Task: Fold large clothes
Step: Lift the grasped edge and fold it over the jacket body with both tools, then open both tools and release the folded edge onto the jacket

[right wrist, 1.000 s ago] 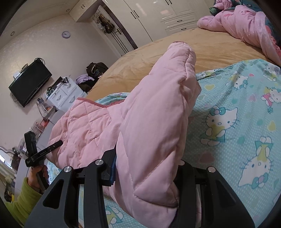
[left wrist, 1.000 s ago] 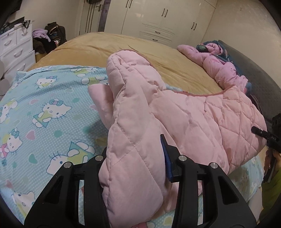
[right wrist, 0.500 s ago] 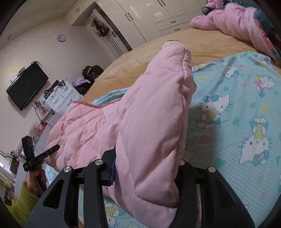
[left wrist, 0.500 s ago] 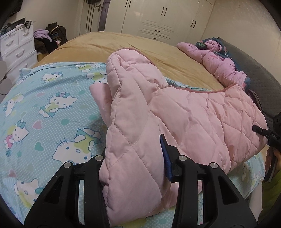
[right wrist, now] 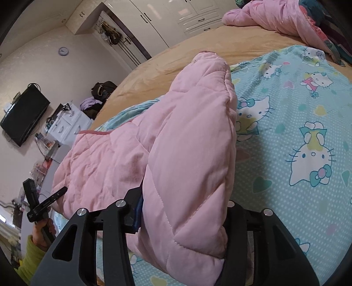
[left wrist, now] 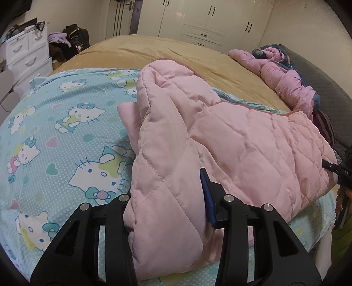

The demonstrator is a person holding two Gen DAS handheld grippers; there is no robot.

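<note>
garment: pink quilted padded jacket (left wrist: 231, 140) on the cartoon-cat bedsheet (left wrist: 55, 136)
left gripper (left wrist: 167, 198): pinching jacket
right gripper (right wrist: 182, 209): jaws just easing wider, jacket between
tip: lay both ends down level

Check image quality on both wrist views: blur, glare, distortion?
Left wrist: sharp, heavy fisheye bending, dark corner vignette, even indoor light, soft shadow beside the pink quilted jacket. Right wrist: equally sharp, horizon tilted, glare on the wardrobe doors, room edges curved.
</note>
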